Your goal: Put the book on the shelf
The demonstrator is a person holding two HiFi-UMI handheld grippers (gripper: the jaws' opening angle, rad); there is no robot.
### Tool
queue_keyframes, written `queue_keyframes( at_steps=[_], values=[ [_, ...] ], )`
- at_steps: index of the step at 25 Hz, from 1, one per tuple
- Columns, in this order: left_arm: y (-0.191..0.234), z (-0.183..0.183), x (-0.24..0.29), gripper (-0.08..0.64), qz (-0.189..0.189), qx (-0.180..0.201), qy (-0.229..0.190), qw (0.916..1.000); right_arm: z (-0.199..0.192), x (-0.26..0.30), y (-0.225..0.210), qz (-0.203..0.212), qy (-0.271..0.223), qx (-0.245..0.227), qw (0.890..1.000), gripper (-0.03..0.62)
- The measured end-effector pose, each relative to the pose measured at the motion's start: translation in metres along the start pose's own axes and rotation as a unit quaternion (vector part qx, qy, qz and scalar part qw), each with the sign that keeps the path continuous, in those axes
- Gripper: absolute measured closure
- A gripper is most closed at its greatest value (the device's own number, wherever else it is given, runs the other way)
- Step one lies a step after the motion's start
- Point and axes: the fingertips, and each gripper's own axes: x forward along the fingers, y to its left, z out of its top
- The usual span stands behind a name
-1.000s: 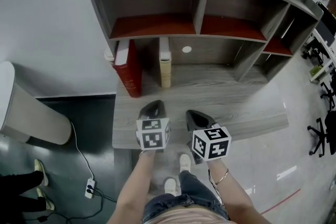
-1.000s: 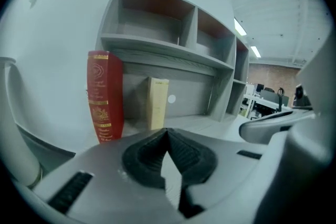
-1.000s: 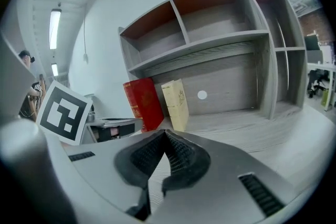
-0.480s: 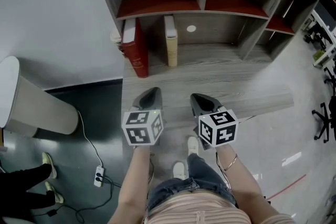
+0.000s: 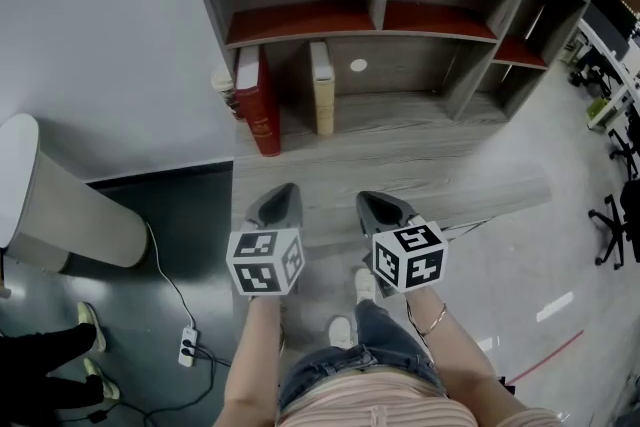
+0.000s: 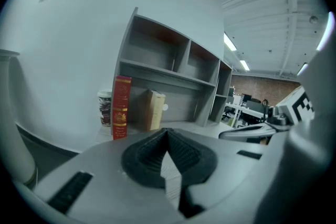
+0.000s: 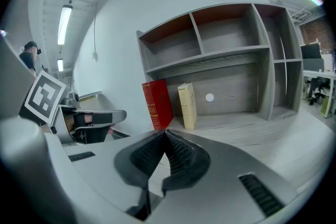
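Standing upright on the bench (image 5: pixel 430 160), under the shelf (image 5: pixel 300 20), a red book (image 5: pixel 258 100) and a cream book (image 5: pixel 321 100) are shown slightly apart. The left hand-held gripper (image 5: pixel 283 193) and right hand-held gripper (image 5: pixel 372 202) are held near the bench's front edge, jaws pressed together, nothing pinched.

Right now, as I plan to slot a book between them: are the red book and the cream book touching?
Apart. The head view shows a strip of bare grey shelf between the red book and the cream book.
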Motion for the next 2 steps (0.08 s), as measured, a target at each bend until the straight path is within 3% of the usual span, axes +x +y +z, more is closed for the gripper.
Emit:
queue_keyframes(
  at_steps=[2],
  values=[
    [0.0019, -0.0022, -0.0054, 0.548, 0.002, -0.003, 0.001, 1.0, -0.0011, -0.0014, 0.0042, 0.002, 0.0, 0.001, 1.0, 0.584]
  ],
)
